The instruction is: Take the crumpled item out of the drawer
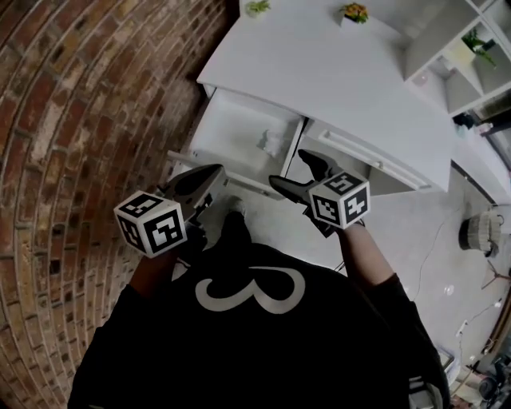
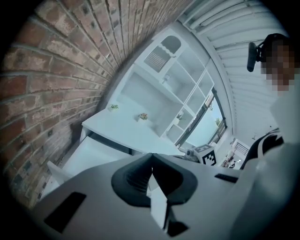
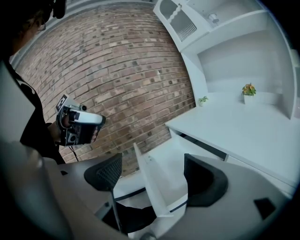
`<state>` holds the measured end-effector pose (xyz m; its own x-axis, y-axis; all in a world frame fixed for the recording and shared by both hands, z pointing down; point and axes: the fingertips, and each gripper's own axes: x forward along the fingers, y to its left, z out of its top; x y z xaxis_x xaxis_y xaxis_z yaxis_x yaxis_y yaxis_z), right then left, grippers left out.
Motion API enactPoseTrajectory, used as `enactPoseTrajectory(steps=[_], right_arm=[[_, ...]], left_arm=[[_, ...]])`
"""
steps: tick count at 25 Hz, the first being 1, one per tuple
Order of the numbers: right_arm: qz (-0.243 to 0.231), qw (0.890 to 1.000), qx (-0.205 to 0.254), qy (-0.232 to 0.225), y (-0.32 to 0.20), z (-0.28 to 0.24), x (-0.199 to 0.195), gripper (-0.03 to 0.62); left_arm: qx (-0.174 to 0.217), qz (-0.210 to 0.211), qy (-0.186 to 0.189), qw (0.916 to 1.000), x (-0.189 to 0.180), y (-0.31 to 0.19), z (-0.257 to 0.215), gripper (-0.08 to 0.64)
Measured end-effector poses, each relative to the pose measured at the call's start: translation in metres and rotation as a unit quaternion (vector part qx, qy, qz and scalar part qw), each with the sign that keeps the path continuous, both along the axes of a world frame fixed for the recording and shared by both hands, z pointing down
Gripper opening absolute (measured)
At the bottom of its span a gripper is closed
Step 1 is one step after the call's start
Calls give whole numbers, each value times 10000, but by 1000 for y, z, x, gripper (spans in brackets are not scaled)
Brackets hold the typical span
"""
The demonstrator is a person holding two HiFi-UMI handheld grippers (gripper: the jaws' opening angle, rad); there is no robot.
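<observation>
In the head view the white desk's left drawer (image 1: 231,128) stands pulled out. A small crumpled white item (image 1: 271,144) lies against its right wall. My left gripper (image 1: 217,170) hovers over the drawer's front edge with its jaws shut and nothing between them; the pads (image 2: 140,176) meet in the left gripper view. My right gripper (image 1: 291,169) is open just right of the drawer's front corner, short of the crumpled item. In the right gripper view the gripper (image 3: 152,172) is open with the drawer's front panel (image 3: 151,187) between its jaws; the item is hidden there.
A brick wall (image 1: 88,104) runs close along the left of the desk top (image 1: 335,72). Two small potted plants (image 1: 354,12) stand at the desk's back. A shut drawer with a long handle (image 1: 359,153) lies right of the open one. White shelves (image 1: 455,48) rise at the right.
</observation>
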<state>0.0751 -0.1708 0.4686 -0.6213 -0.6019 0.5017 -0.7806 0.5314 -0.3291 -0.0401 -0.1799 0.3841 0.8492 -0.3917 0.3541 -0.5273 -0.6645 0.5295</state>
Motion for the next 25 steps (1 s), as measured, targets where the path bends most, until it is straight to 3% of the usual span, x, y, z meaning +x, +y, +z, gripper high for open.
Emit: enactPoseTrajectory(steps=[10, 17, 25], right_arm=[[338, 9960, -743, 363, -65, 60, -11, 400], [690, 9860, -1399, 587, -94, 109, -13, 394], [637, 9751, -1803, 1121, -117, 160, -17, 390]], left_arm=[[-298, 491, -167, 9982, -3, -84, 28, 3], [-464, 786, -114, 9958, -5, -127, 49, 3], [-565, 955, -124, 9937, -3, -162, 71, 3]])
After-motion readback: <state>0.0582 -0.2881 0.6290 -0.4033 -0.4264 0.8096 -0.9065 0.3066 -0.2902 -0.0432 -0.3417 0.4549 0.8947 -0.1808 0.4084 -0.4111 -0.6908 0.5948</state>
